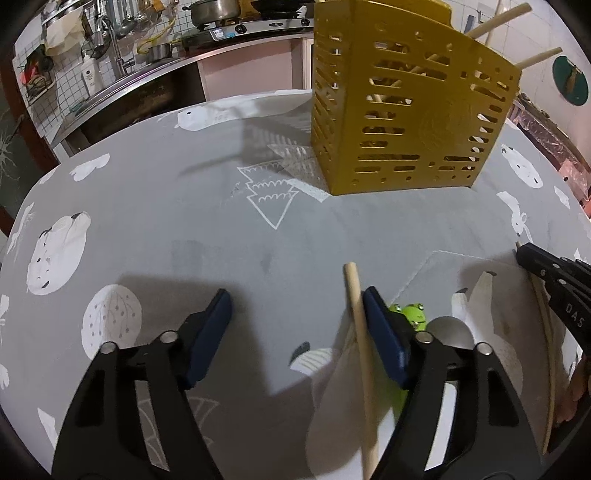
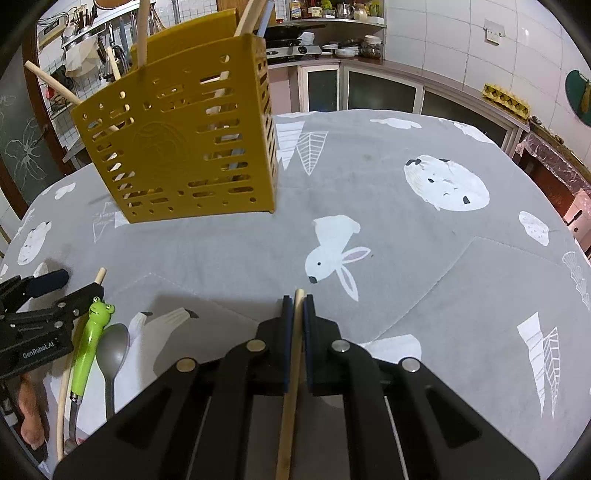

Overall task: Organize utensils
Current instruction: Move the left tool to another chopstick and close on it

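Observation:
A yellow slotted utensil holder (image 1: 406, 118) stands on the table with several wooden chopsticks in it; it also shows in the right wrist view (image 2: 184, 147). My left gripper (image 1: 299, 306) is open, low over the table, with a wooden chopstick (image 1: 364, 362) lying against the inside of its right finger. My right gripper (image 2: 298, 306) is shut on another wooden chopstick (image 2: 291, 387). A green frog-handled utensil (image 2: 90, 347) and a metal spoon (image 2: 112, 354) lie between the two grippers, beside the left gripper (image 2: 55, 288).
The table has a grey cloth (image 2: 406, 236) printed with white animals and trees. A kitchen counter with a sink and stove (image 1: 229, 33) runs behind the table. A clear plastic mat (image 1: 461, 273) lies under the loose utensils.

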The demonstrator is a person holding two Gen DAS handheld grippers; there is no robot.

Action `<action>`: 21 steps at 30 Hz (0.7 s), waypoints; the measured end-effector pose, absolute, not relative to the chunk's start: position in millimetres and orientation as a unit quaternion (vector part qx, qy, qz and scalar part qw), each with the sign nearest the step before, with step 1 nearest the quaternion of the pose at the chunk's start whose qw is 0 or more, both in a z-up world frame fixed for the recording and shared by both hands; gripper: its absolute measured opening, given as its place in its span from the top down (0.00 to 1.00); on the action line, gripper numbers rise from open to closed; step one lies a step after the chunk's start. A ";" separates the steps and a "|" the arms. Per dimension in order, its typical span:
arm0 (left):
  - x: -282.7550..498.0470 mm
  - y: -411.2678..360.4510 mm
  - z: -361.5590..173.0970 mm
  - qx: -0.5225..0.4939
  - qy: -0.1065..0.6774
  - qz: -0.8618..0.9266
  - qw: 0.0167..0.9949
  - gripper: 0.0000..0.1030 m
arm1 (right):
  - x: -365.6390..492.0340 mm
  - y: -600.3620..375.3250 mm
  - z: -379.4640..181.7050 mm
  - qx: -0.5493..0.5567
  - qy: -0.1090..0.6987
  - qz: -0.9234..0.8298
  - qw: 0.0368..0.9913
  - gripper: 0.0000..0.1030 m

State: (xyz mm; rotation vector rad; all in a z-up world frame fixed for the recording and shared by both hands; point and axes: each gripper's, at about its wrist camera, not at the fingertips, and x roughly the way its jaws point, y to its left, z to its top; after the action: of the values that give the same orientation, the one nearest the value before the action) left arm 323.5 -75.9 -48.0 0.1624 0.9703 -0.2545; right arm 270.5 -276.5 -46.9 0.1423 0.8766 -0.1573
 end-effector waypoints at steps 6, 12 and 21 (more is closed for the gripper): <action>317.3 -93.2 -43.6 0.086 0.466 -0.137 0.870 0.77 | 269.8 -276.4 -46.4 0.070 0.423 -0.077 0.900 0.94; 321.6 -94.8 -43.6 0.072 0.471 -0.140 0.868 0.95 | 270.0 -279.1 -46.4 0.071 0.422 -0.074 0.901 0.94; 322.0 -88.7 -40.5 0.056 0.470 -0.143 0.869 0.95 | 265.7 -277.8 -40.6 0.075 0.411 -0.068 0.906 0.94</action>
State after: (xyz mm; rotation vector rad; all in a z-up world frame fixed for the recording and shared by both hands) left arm 322.0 -88.7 -40.5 0.1174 0.9825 -0.2983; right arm 265.7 -277.8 -40.6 0.1553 0.8483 -0.1414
